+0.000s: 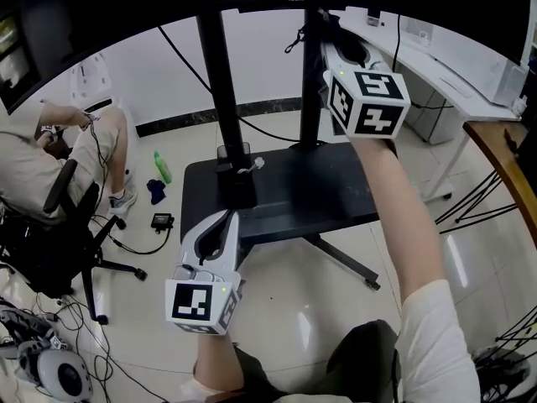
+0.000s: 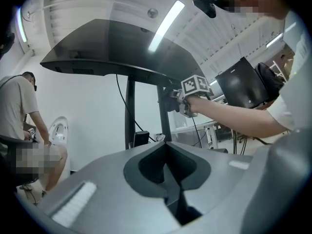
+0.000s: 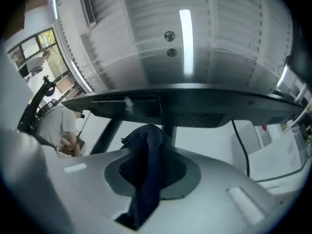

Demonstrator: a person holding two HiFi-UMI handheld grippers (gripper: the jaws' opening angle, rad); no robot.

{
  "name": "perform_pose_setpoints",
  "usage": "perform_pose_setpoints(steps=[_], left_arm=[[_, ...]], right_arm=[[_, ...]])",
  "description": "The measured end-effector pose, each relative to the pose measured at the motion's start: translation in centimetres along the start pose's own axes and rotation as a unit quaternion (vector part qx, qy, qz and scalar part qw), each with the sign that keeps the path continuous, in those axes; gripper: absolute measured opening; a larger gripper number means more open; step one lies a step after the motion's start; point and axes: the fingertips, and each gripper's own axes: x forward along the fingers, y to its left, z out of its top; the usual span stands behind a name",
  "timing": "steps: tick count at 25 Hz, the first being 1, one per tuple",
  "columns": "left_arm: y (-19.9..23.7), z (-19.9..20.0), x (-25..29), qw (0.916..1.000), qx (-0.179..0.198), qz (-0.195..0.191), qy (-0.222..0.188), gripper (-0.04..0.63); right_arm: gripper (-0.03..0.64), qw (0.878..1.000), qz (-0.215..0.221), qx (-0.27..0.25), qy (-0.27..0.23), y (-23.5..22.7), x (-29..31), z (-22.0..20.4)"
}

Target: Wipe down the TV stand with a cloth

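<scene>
R gripper [image 1: 338,50] is up by the TV stand's [image 1: 220,91] right pole [image 1: 310,99] just under the TV [image 3: 195,106], jaws clamped on a dark blue cloth [image 3: 145,179], while L gripper [image 1: 220,229] sits low near the black base [image 1: 285,193], jaws together w/ nothing btwn.

Your cloth [image 3: 145,179] is dark navy, the TV stand [image 1: 285,193] at the frame's centre is black, your left gripper [image 1: 225,218] and right gripper [image 1: 329,25] are pale grey with black-and-white square-patterned cubes [image 1: 369,99], and the bottle [image 1: 162,167] at left is bright green.
</scene>
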Motion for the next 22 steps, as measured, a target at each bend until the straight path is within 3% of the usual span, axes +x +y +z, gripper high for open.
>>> perform_pose_setpoints(steps=[3, 6, 9, 12, 14, 16, 20, 22], left_arm=[[1.1, 0.2, -0.4, 1.0000, 0.000, 0.009, -0.001, 0.097], [2.5, 0.7, -1.0, 0.9996, -0.005, 0.025, -0.008, 0.097], [3.0, 0.7, -1.0, 0.9995, -0.009, 0.029, -0.010, 0.097], [2.4, 0.3, -0.8, 0.9998, -0.008, 0.016, -0.007, 0.097], [2.3, 0.1, -0.8, 0.9999, -0.007, 0.013, -0.006, 0.097], [2.7, 0.2, -1.0, 0.9998, -0.009, 0.017, -0.005, 0.097], [4.4, 0.9, -2.0, 0.9994, -0.011, 0.033, -0.010, 0.097], [6.1, 0.7, -2.7, 0.9986, -0.005, 0.052, -0.007, 0.097]], right_arm=[[0.049, 0.999, -0.016, -0.020, 0.046, -1.1, 2.5, -2.3], [0.049, 0.991, 0.008, 0.000, 0.135, 0.6, 1.0, -12.0], [0.049, 0.972, 0.026, 0.004, 0.235, 2.3, -1.0, -22.6], [0.049, 0.959, 0.034, -0.001, 0.282, 2.8, -1.5, -26.5], [0.049, 0.954, 0.038, 0.021, 0.297, 3.0, -1.5, -26.6], [0.049, 0.957, 0.046, 0.051, 0.283, 3.7, -2.1, -24.9], [0.049, 0.979, 0.105, 0.084, 0.155, 8.8, -9.7, -15.2], [0.049, 0.978, 0.160, 0.100, 0.084, 13.9, -15.0, -11.2]])
